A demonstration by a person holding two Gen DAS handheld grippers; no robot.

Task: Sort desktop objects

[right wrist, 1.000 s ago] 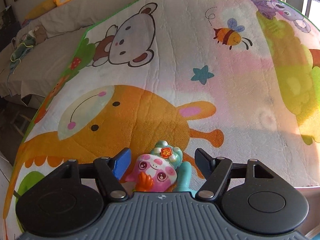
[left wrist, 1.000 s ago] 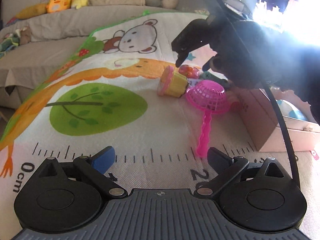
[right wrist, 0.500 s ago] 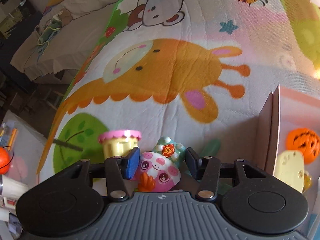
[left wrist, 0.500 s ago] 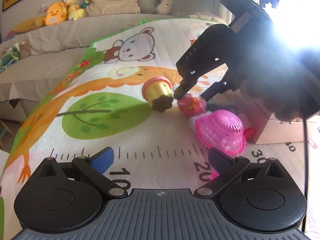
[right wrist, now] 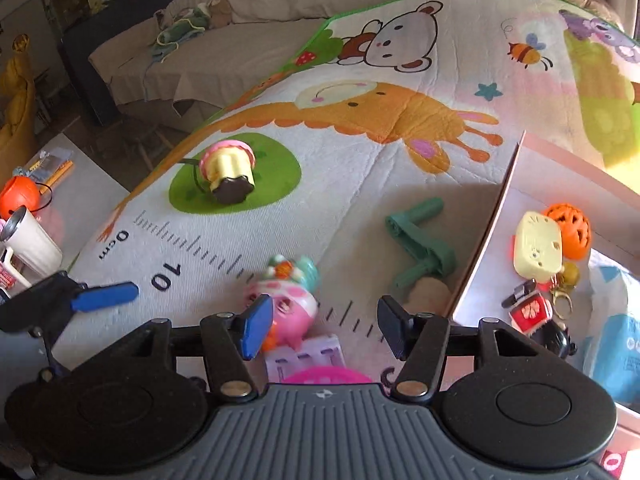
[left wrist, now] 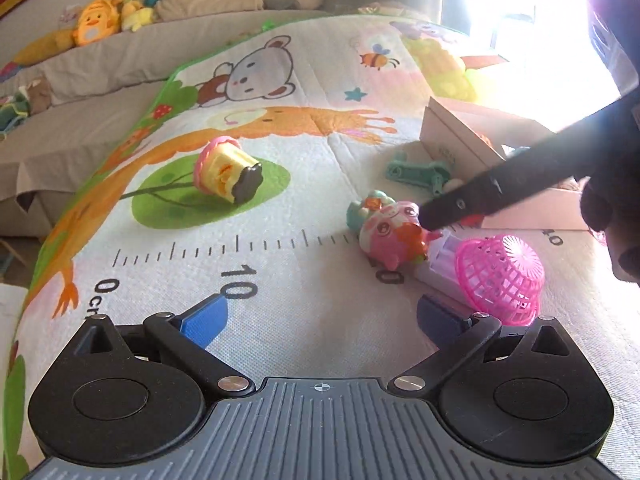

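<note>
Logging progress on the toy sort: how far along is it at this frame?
Done: the box already holds an orange pumpkin ball, a yellow piece and small trinkets. In hand: nothing. The right hand-held gripper is open over the pink animal toy, which lies on the mat; the left hand-held gripper is open too. Left: that toy, the cupcake toy, green piece, pink basket.

Both wrist cameras looked forward, low over the play mat (left wrist: 304, 184) — sharing the pink toy (left wrist: 394, 236) and cupcake toy (right wrist: 228, 168) — the right one nearer the box (right wrist: 496, 216).
</note>
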